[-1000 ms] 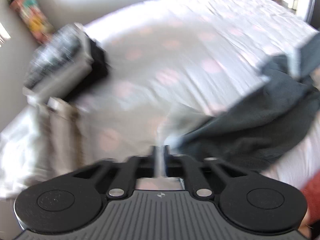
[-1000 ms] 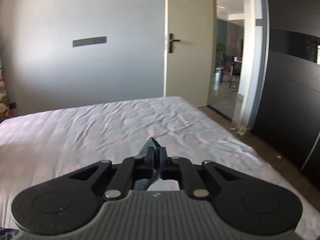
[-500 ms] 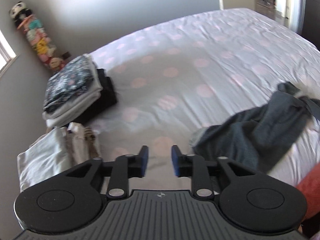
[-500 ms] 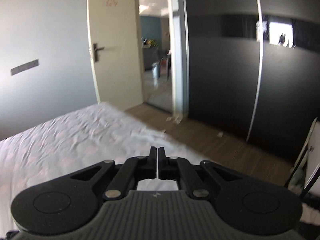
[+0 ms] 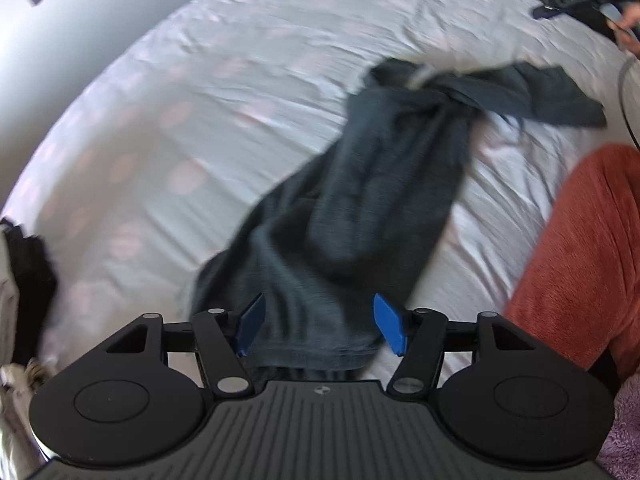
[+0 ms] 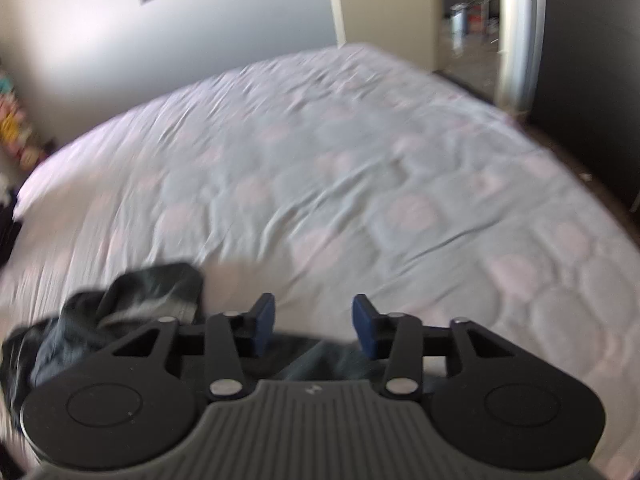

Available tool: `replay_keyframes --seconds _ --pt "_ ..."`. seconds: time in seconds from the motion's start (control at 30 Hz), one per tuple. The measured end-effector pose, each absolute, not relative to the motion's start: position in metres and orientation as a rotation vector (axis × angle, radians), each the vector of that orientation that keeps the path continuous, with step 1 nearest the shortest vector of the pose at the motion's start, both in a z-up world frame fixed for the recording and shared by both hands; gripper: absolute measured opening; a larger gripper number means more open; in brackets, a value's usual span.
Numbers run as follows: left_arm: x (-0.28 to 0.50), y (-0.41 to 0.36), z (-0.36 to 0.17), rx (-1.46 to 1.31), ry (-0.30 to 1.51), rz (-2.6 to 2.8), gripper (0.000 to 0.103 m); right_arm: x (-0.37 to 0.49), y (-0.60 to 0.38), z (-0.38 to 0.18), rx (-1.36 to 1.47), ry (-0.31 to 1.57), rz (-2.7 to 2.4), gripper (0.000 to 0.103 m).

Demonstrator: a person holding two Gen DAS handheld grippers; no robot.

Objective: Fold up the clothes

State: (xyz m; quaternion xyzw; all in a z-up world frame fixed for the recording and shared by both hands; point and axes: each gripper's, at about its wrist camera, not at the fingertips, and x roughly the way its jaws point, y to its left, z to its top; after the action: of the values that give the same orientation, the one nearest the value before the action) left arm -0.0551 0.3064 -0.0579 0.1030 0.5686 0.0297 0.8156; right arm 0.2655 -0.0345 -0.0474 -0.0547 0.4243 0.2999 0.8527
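The dark grey garment (image 5: 372,208) lies loose on the bed (image 5: 208,112), near the edge closest to the person, dropped there rather than spread. It looks bunched and twisted, a long rumpled strip with one knotted-looking end far from the camera and a flap trailing off to the side; no fold is made yet. Motion blur hides any seams or a collar. The left gripper (image 5: 320,326) hangs over the near hem, its jaws just opened wide, cloth under them but not pinched. The right gripper (image 6: 314,326) has also just opened; its jaws stand apart over the sheet, with a crumpled end of the garment (image 6: 132,300) beside and below it, not gripped. A red sleeve (image 5: 580,264) sits at the right. Folded stacks (image 5: 16,276) wait at the far left edge.
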Motion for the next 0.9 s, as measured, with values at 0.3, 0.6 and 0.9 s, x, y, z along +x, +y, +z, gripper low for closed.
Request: replay_keyframes --seconds 0.3,0.6,0.9 --pt "-0.022 0.281 -0.177 0.291 1.387 -0.027 0.074 0.241 0.027 -0.141 -0.402 1.168 0.813 0.082" --pt "-0.025 0.281 -0.202 0.437 1.385 0.043 0.032 0.255 0.038 -0.158 -0.623 1.174 0.757 0.011" --pt "-0.037 0.352 -0.128 0.169 1.169 0.161 0.009 0.319 0.077 -0.075 -0.589 0.805 0.639 0.010"
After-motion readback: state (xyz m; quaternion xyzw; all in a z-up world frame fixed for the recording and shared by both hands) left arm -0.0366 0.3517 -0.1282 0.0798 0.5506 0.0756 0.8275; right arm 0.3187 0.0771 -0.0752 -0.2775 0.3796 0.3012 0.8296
